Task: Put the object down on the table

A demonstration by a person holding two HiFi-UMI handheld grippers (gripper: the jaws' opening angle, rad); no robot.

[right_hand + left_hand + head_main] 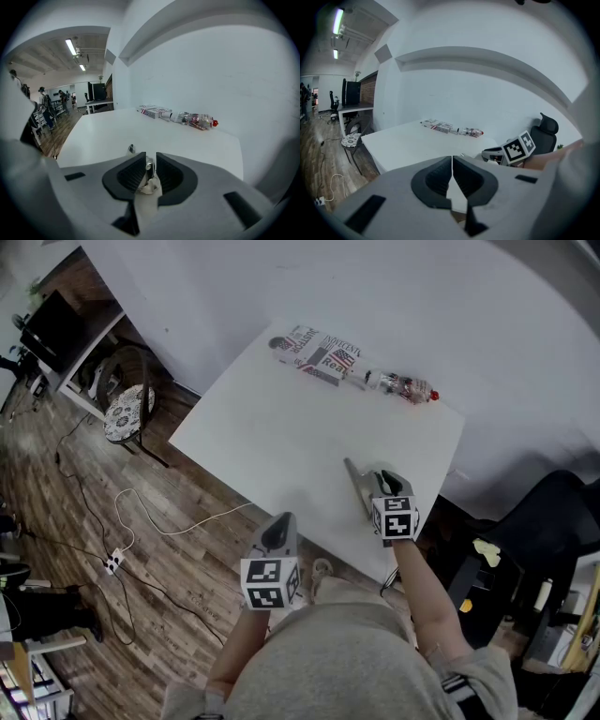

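Well, slim, shiny grey metal object point(354, 480) in the right gripper point(150, 160).

"INNOCENT", "JUSTICE" on printed packet point(317, 354), partly legible

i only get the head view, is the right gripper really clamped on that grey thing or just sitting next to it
observer: clamped. the right gripper view shows the right gripper with its jaws pressed on a shiny metal piece.
operator: ok and the left, holding anything
observer: no. the left gripper view shows the left gripper with its jaws together and nothing between them.
operator: anyone near the table
observer: not near. the right gripper view shows people standing far down the room, well away from the table.
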